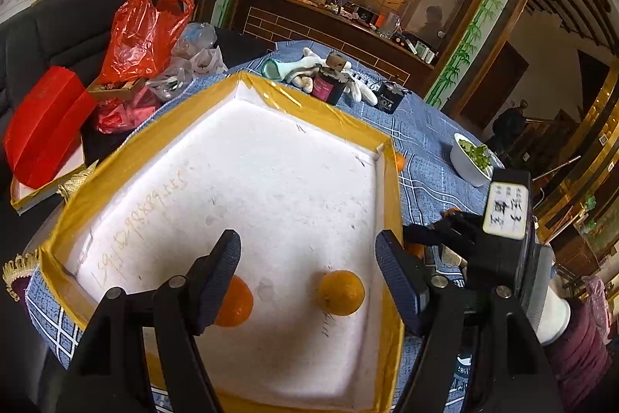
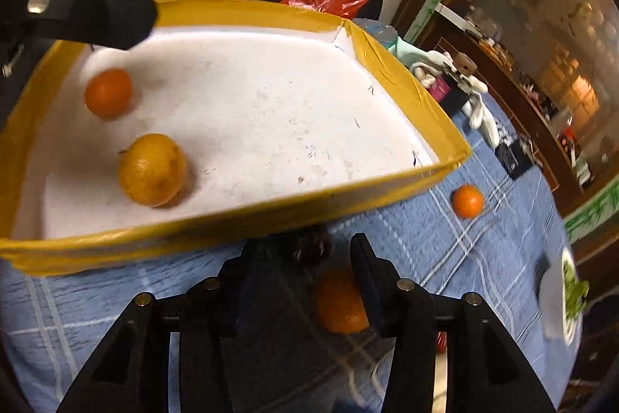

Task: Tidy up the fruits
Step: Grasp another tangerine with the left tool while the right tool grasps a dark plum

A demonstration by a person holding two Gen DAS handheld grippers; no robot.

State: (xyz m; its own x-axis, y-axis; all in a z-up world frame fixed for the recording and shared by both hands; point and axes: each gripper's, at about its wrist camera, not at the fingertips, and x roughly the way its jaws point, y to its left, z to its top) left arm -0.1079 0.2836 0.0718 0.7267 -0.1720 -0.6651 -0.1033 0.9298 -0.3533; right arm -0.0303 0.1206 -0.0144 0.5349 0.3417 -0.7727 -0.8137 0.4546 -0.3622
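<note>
left gripper [image 1: 307, 273] fingers apart over tray [image 1: 340, 117] | yellow orange [image 1: 342, 292] stem end toward camera | right gripper [image 2: 305, 281] fingers apart

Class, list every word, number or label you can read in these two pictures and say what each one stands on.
"15918988..." roughly: faint handwritten digits on the white tray floor, only partly legible.
White label on the right gripper: handwritten characters, not clearly readable.
Dark red jar: print too small.
Black box: white print too small.
"86" perhaps: print on the item by the lower edge, cut off.
Right wrist view: nothing readable.
</note>
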